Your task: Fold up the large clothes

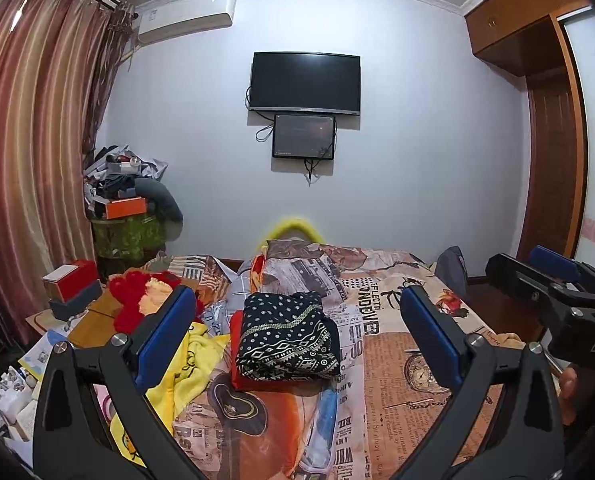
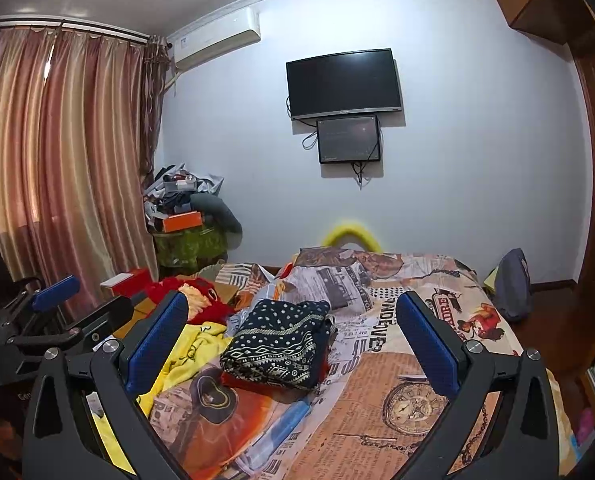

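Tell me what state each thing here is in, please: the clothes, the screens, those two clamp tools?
Left tool: open, empty, above the bed.
Right tool: open, empty.
Patterned dark garment: folded, lying on a red folded piece.
Yellow garment: unfolded, crumpled.
Red fluffy item: loose heap.
Bedspread: spread, rumpled at the far end.
Television: dark.
Small screen: faintly lit.
Curtains: drawn.

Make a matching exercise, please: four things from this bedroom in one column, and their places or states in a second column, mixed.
1. patterned dark garment
2. yellow garment
3. television
4. left gripper

A. crumpled, left of the folded pile
B. open, holding nothing
C. folded, on a red piece on the bed
D. mounted on the wall

Pairs: 1-C, 2-A, 3-D, 4-B
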{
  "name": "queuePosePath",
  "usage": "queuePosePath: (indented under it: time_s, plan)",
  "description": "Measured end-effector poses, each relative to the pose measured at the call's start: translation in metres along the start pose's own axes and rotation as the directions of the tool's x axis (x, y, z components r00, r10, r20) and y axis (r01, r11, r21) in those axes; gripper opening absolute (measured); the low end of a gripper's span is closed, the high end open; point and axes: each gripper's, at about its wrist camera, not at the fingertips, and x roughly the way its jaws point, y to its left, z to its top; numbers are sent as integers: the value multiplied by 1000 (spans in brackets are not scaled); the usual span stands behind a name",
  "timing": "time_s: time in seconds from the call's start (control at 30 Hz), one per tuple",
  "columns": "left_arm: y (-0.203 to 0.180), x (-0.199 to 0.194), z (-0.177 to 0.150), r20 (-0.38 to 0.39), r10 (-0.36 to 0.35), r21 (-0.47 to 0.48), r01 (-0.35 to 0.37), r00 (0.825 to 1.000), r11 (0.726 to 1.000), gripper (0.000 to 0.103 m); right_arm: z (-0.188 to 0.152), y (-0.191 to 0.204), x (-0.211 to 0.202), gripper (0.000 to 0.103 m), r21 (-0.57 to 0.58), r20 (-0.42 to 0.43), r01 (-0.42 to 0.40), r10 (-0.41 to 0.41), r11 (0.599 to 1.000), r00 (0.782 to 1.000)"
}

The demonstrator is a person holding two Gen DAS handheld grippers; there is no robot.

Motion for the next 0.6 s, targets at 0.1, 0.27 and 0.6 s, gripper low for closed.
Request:
queuePosePath:
  time_s: [0.1, 0.27, 0.6]
  plan:
    - [1, 0, 0, -1, 1, -4, -1, 1000, 1000, 103, 0, 0, 0, 103, 1, 1, 1, -1, 1000, 1000]
    - [4, 0, 1, -1, -9, -22, 9, 1000, 1000, 103, 0, 1, -1, 103, 4, 1, -2, 2, 1000, 1000]
    - [7, 0, 0, -14, -13, -27, 13, 1000, 1000, 103, 1, 3, 0, 103, 4, -1, -2, 2, 1000, 1000]
